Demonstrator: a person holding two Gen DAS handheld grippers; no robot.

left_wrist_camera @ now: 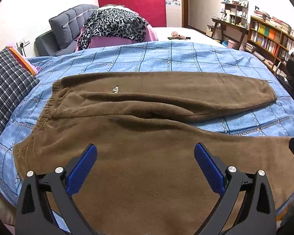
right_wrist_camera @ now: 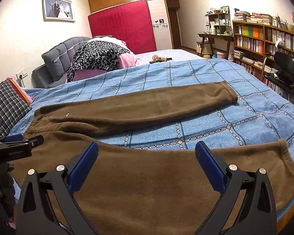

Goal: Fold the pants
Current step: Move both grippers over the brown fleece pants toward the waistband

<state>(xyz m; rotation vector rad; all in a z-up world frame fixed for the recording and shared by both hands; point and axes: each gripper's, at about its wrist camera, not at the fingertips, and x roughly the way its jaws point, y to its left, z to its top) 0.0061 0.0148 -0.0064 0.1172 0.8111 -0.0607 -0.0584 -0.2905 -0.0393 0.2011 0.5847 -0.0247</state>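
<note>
You are holding both grippers over the near leg of the pants (left_wrist_camera: pixel 147 101), which are lying spread flat on the blue checked bedspread (left_wrist_camera: pixel 166 58), waistband to the left and legs running off to the right. Your left gripper (left_wrist_camera: pixel 145 152) is standing wide open with nothing between its blue pads (left_wrist_camera: pixel 82 168); your right gripper (right_wrist_camera: pixel 146 152) is gaping just as wide and gripping nothing either. The near edge of the pants is disappearing under both grippers, so you cannot tell where the fabric ends toward you. In the left view the near leg's cuff is running out of frame on the right; the right view is showing it near the bed's edge. The small white lettering (left_wrist_camera: pixel 114 90) on the hip is too blurred to read. A plaid pillow (left_wrist_camera: pixel 5 90) is lying at the left, a leopard-print cloth (left_wrist_camera: pixel 113 25) is draping over the grey headboard (left_wrist_camera: pixel 68 21), and a bookshelf (right_wrist_camera: pixel 264 39) is lining the right wall.
</note>
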